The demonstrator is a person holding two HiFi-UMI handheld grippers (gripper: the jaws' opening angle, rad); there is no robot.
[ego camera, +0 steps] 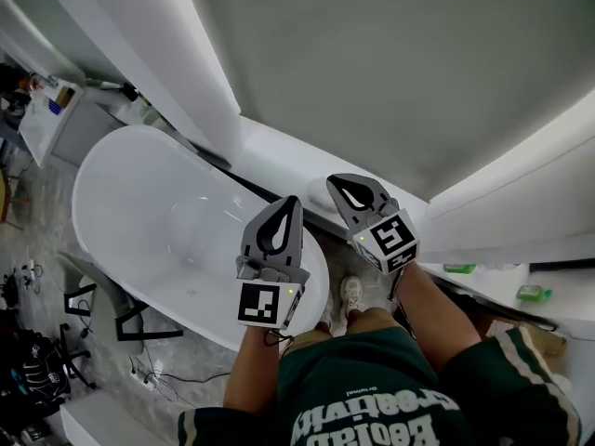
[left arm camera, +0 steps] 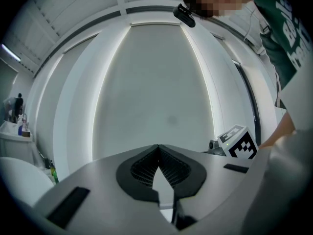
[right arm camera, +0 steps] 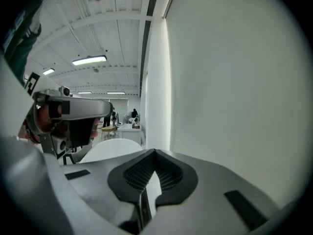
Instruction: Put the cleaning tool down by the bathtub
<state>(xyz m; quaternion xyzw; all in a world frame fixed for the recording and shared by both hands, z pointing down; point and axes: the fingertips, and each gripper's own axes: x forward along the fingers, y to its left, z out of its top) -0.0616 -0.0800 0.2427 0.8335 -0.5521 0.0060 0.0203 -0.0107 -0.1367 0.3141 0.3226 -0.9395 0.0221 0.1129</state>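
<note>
Both hands are up and empty: your left gripper (ego camera: 296,201) has its fingers clenched on nothing, and the right gripper (ego camera: 335,185) is pinched shut the same way, bare wall beyond each in its own view. So the tool is in neither hand. Judging by that, the put-down looks done, or else it is not begun. A slim dark thing (ego camera: 206,154) lies along the white ledge (ego camera: 279,161) just behind the bathtub (ego camera: 85,193); that may be the tool, but it is too small to be sure. You are standing at the tub's near end, one shoe (ego camera: 351,294) on the grey marbled floor (ego camera: 37,214). The tub is white, glossy and empty inside, with a plain pale wall (ego camera: 372,63) and lit panels around it.
</note>
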